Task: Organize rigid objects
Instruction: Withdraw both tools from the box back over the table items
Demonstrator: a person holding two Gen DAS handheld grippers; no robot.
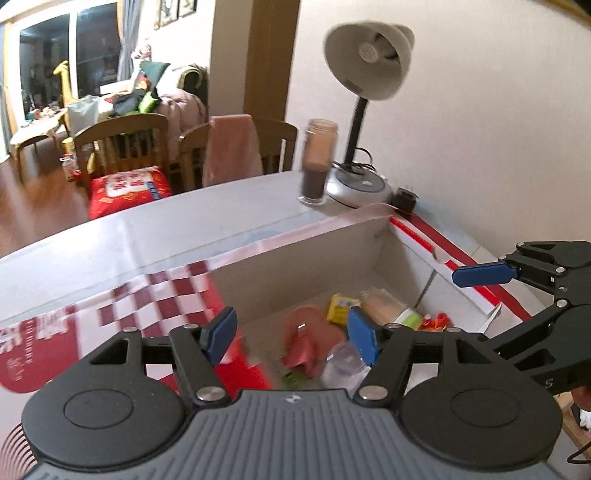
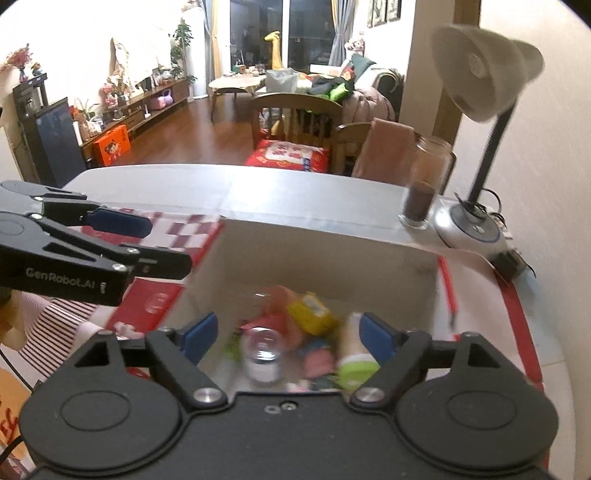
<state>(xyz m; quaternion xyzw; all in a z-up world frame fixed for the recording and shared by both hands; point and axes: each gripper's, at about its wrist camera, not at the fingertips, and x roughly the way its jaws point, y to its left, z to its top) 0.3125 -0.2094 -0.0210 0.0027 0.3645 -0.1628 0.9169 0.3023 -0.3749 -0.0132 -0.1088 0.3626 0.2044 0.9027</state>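
Wooden chairs (image 2: 295, 118), wood floor (image 2: 184, 136), dark windows (image 2: 258, 29).

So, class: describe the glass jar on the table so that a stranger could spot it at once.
Start at the white desk lamp by the wall, beyond the open cardboard box. Just left of the lamp's round silver base stands the tall glass jar, upright on the table. Unlike the jumbled items inside the box, it stands alone, with dark brown contents filling its bottom part.

A white desk lamp (image 1: 369, 59) stands on its round base on the white table (image 1: 147, 229), with a glass jar (image 1: 318, 162) of brown powder just beside it; wooden chairs (image 2: 295, 118) and a red sack (image 2: 288, 157) behind
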